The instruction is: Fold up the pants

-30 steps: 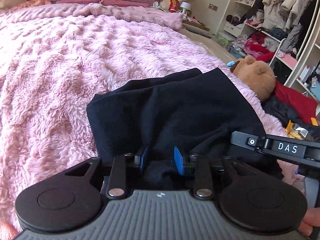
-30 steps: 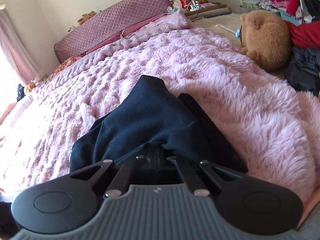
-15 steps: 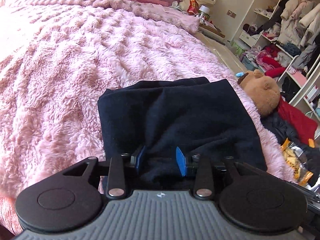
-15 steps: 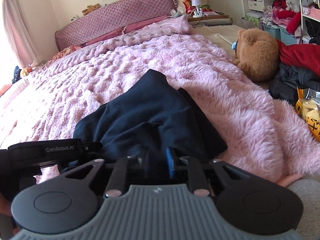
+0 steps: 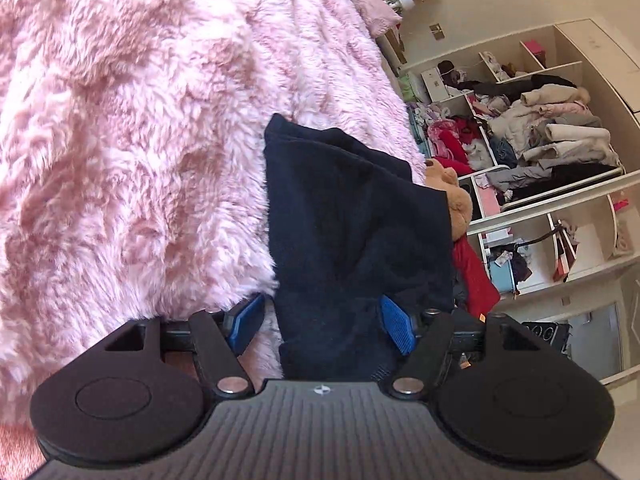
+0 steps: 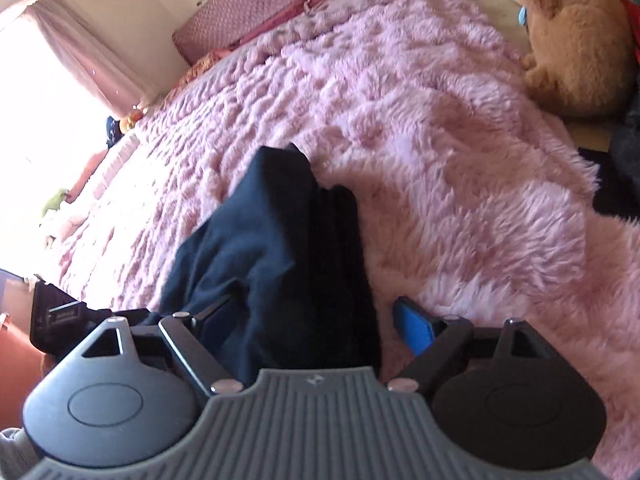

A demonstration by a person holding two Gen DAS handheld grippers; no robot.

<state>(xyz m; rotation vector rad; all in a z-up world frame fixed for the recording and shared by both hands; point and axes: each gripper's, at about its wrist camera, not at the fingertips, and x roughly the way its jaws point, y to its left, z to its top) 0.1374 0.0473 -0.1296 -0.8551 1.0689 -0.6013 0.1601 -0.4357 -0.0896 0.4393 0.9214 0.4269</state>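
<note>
Navy-black knit pants (image 5: 352, 216), one item, folded to a compact stack and lying on the pink shag bedcover (image 5: 132, 128) near its edge, a brown plush bear (image 6: 576, 40) on the floor beyond. Left gripper (image 5: 322, 322): jaws opening, blue pads set wide, the near end of the stack between them; the right-hand pad sits against the cloth while the other stands clear of it over the fur — no pinch is visible. Right gripper (image 6: 316, 326): jaws opening, spread about as wide as they go; the one blue pad in view is out over the bedcover, apart from the fabric, its partner dark and half hidden beside the cloth. Both tools read as released. Long axis of the stack: straight ahead from each gripper, near end at the fingers, far end up-frame toward the middle of the bed. Neither hand appears nearer than the other — both sit at the same near end. By this reading the fold is laid down, and any further move, a tidy or a lift, would be taken from the near edge forward along that axis.
</note>
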